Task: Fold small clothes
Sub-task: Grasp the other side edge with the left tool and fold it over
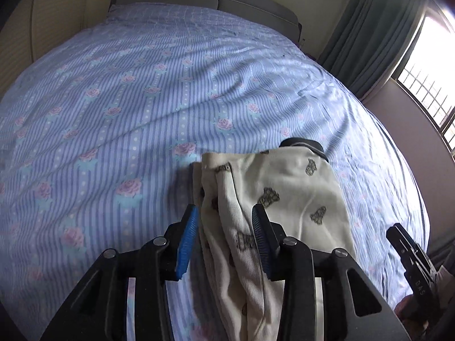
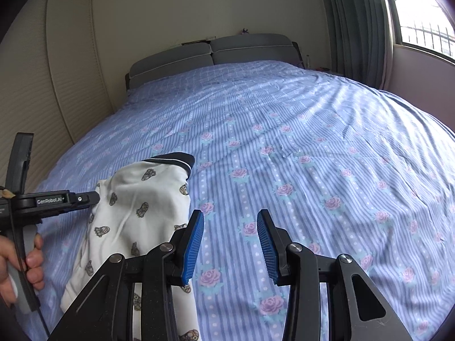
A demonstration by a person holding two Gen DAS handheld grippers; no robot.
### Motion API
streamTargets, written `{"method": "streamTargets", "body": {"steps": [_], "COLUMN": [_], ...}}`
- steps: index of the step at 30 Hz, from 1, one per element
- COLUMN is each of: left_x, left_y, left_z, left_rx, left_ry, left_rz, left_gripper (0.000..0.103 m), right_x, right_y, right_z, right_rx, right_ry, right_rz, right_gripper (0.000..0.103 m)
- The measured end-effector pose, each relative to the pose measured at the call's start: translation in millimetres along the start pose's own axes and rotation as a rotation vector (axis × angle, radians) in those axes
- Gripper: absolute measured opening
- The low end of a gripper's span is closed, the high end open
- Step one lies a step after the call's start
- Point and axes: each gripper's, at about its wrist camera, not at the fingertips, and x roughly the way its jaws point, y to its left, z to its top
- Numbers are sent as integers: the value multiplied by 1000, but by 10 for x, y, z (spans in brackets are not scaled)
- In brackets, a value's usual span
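Observation:
A small cream garment (image 1: pixel 284 187) printed with little dark figures lies bunched on the bed, its dark white-striped band (image 1: pixel 305 145) at the far end. My left gripper (image 1: pixel 226 207) hovers over the garment's left folded edge, open. The ribbed cloth shows in the gap between its blue pads (image 1: pixel 187 241), which do not press on it. In the right wrist view the garment (image 2: pixel 136 199) lies to the left, and the left gripper (image 2: pixel 95 196) reaches its edge from the side, held by a hand (image 2: pixel 17 261). My right gripper (image 2: pixel 231 213) stands open over bare sheet, empty, just right of the garment.
The bed (image 2: pixel 312 156) has a blue striped sheet with pink roses and a grey padded headboard (image 2: pixel 210 54). A cream wardrobe (image 2: pixel 57 71) stands along the left side. Grey-green curtains (image 2: pixel 358 28) and a bright window (image 2: pixel 423 8) are on the right.

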Motion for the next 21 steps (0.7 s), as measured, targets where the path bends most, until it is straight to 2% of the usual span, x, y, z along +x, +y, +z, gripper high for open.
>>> {"method": "streamTargets", "body": {"steps": [6,11,13,14,15,21], "left_x": [-391,-402,-378,-373,-374,-602], "left_y": [-66,-156,-150,-140,-128,-152], "left_z": [-704,-1195,-1293,-1322,-1341,-1385], "left_rx": [-41,-70,-91,-101,-111,-138], "left_ry": [29,82,84,83,84,43], "left_rz": [-5,-32,-34,-36,-44,-35], "left_gripper": [38,38,33,20,17,12], "right_x": [-223,-346,-377,-383,-381,-398], "right_y": [-1,83,106,113,115,45], "right_z": [-179,-423,-514,-551,-582,-679], "right_rx": [-55,-147,-173,-181,-186,-168], "right_ry": [15,75,90,99,110,149], "right_rz": [49,112,118,121,124,128], "right_gripper": [40,40,40,40,40,40]}}
